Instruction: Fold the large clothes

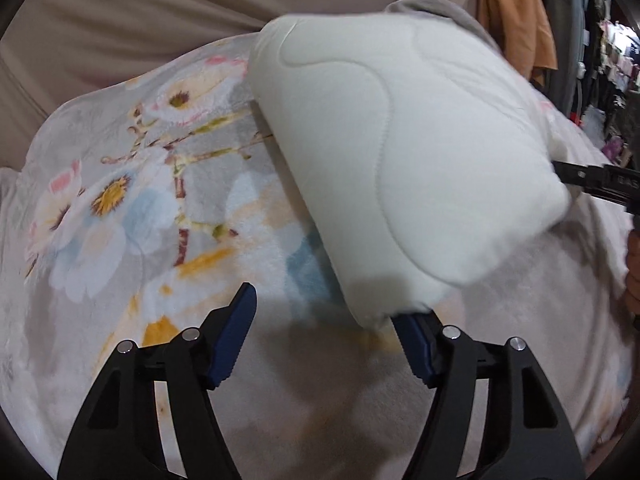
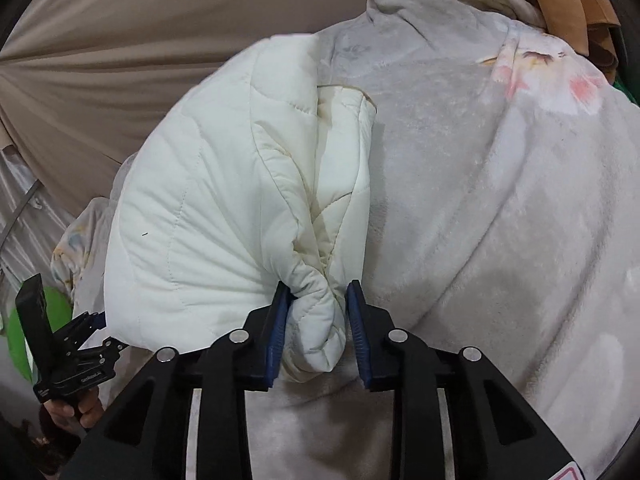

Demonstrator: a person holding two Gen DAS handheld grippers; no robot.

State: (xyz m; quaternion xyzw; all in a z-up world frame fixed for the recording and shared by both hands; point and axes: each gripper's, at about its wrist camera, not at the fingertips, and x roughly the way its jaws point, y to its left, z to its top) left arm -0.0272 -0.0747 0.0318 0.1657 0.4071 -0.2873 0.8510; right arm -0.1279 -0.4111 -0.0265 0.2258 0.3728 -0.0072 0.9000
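floral blanket (image 1: 120,184): fleece, spread as the work surface; everything else sits on it. Its far edge is bunched up against the beige drape (image 1: 140,20).
quilted garment (image 2: 208,200): white, padded, already doubled into a thick bundle lying on the blanket – judging by the stacked layers, the fold is well along.
right gripper (image 2: 316,320): bunched corner of the garment sits between the blue pads; left pad is against the fabric, right pad shows a thin gap, so no pinch — looks like a release or a regrip.
left gripper (image 1: 332,332): jaws wide apart, nothing between them; its right pad is just under the bundle's near edge, probably there to steady or tuck.
hidden: bundle's underside, sleeves and collar can't be made out; left-wrist view of the garment is motion-blurred.
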